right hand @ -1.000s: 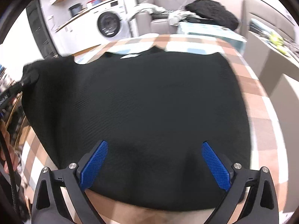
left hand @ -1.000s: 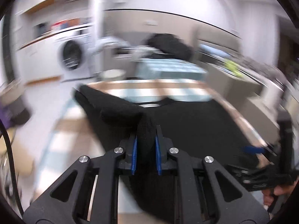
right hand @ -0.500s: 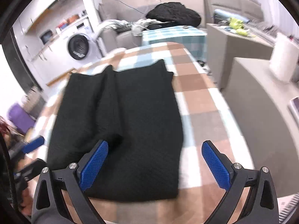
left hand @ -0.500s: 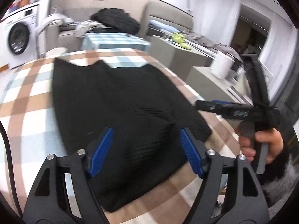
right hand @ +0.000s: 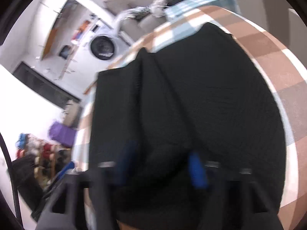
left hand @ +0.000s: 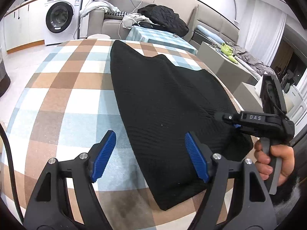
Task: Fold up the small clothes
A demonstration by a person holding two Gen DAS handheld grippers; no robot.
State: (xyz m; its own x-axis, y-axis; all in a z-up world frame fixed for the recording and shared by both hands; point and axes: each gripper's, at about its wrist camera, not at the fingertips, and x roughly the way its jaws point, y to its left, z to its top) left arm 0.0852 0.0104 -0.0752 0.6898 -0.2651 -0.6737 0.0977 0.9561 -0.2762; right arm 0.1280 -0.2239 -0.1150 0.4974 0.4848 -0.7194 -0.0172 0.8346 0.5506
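**Black garment lying folded on checked tabletop; right claw closing at its edge**

The black garment lies folded lengthwise on the checked tabletop. The left claw stands open above the garment's near end, its blue pads clear of the cloth. The right claw, held in a hand, meets the garment's right edge; its jaws have just been closing, with cloth between them. Blur hides whether the pads press.

washing machine | sofa | checked tablecloth | green toy
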